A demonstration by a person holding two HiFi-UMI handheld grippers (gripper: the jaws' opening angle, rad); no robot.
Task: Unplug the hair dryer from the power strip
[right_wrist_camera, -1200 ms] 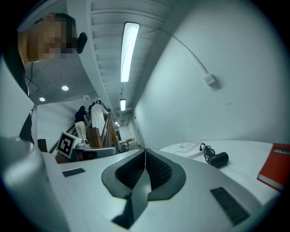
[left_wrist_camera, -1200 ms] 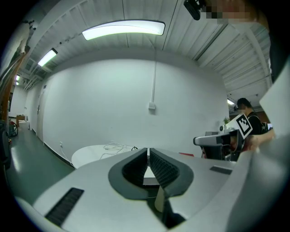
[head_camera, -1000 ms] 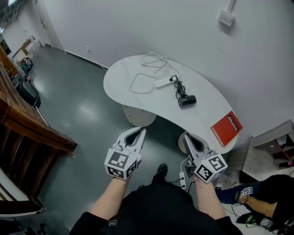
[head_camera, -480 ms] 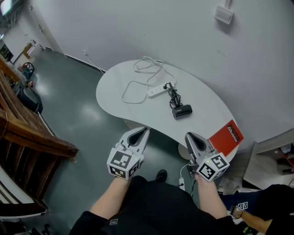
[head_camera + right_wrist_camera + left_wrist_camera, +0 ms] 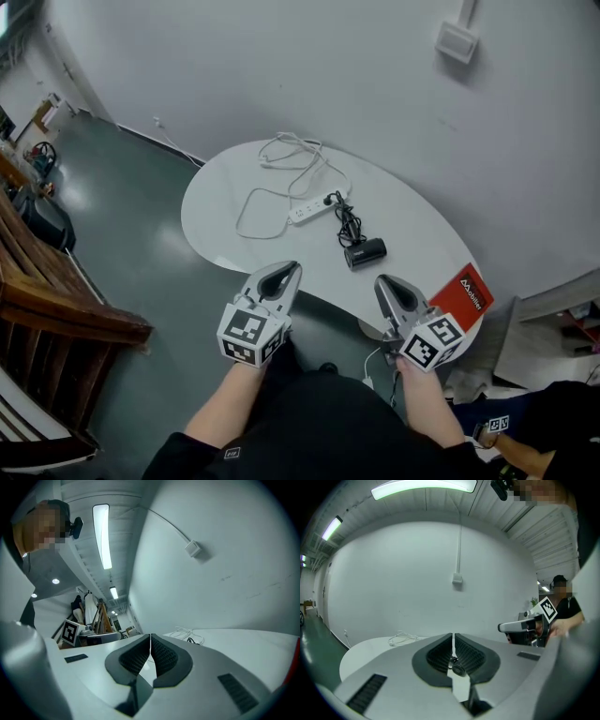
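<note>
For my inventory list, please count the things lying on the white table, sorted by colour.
White: 1 (power strip)
Black: 1 (hair dryer)
Red: 1 (book)
Total: 3

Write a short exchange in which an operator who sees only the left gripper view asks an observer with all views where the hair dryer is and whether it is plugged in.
Operator: Past my shut jaws I see only a white cord. Where is the dryer?
Observer: The dryer lies on the table, just right of its middle in the head view.
Operator: Is it plugged in?
Observer: Its black cord runs to the right end of the strip, where a dark plug appears seated.
</note>
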